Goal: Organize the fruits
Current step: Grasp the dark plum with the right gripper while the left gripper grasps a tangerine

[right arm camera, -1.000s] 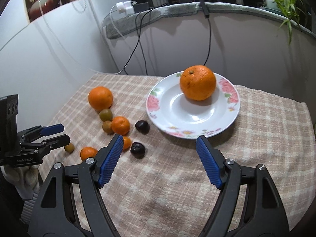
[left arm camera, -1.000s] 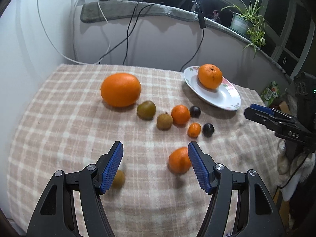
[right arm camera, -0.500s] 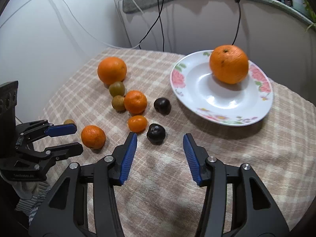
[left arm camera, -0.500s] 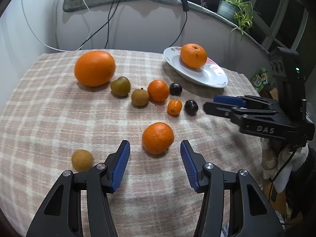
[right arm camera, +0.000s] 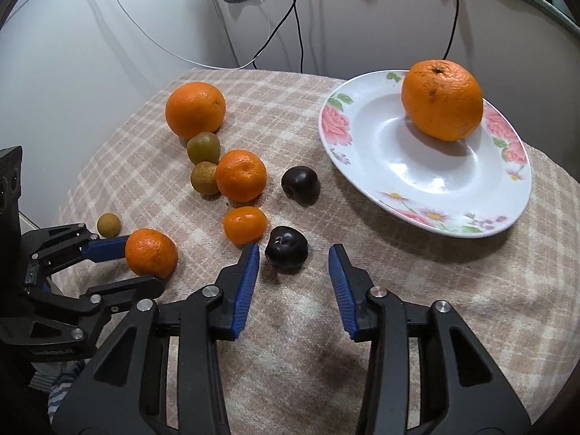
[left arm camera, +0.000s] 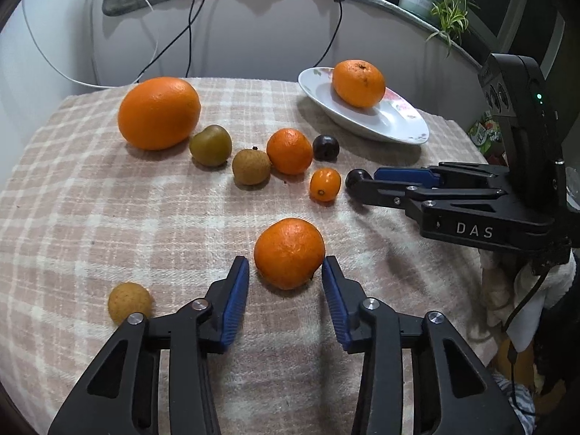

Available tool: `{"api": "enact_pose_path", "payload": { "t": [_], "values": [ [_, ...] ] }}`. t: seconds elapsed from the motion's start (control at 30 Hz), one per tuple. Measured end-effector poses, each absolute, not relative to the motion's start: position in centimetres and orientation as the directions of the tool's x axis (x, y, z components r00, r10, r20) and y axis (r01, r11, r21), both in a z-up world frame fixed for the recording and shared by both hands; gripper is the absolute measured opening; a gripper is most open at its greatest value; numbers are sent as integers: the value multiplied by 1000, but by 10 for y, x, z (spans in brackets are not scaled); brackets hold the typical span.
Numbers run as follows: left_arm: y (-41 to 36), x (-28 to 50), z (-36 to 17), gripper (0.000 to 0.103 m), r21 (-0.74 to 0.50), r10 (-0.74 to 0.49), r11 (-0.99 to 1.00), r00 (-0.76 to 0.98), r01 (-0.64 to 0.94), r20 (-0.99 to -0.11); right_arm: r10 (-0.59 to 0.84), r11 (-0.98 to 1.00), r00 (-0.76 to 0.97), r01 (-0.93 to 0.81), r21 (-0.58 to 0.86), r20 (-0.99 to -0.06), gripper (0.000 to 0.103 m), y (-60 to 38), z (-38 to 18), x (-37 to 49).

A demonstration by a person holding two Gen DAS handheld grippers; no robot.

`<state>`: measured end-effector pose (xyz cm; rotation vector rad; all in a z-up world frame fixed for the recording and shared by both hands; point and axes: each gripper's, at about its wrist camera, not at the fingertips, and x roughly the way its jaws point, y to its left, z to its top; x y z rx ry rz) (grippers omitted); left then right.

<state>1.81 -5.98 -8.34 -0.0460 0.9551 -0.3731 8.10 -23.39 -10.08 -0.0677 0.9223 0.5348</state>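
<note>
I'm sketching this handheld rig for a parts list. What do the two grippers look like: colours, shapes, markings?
Both match: the left gripper and right gripper have black plastic fingers with triangular cut-outs, silver round screw heads and ribbed blue pads. Seen from the left wrist view, the right gripper's side carries white "DAS" lettering, a black upright housing with a small green light, and a black cable hanging below.
</note>
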Motion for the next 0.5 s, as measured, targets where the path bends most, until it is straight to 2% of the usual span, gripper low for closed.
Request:
{"api": "enact_pose_path", "payload": {
  "t": [0.03, 0.13, 0.23, 0.5],
  "values": [
    [-60, 18, -83, 36, -203, -333, 935, 521, 291, -785, 409, 867, 482, -469, 166, -775, 37, -232, -102, 81],
    [-62, 20, -82, 35, -187, -324, 937, 534, 295, -781, 407, 865, 479, -476, 160, -778, 35, -228, -103, 82],
    [-63, 21, -82, 35, -191, -327, 937, 539, 294, -776, 395, 864, 482, -484, 137, -782, 27, -224, -104, 81],
    [-58, 25, -79, 34, -214, -334, 938, 554, 271, -763, 397, 867, 496, -478, 138, -773, 26, -226, -102, 80]
  ]
}}
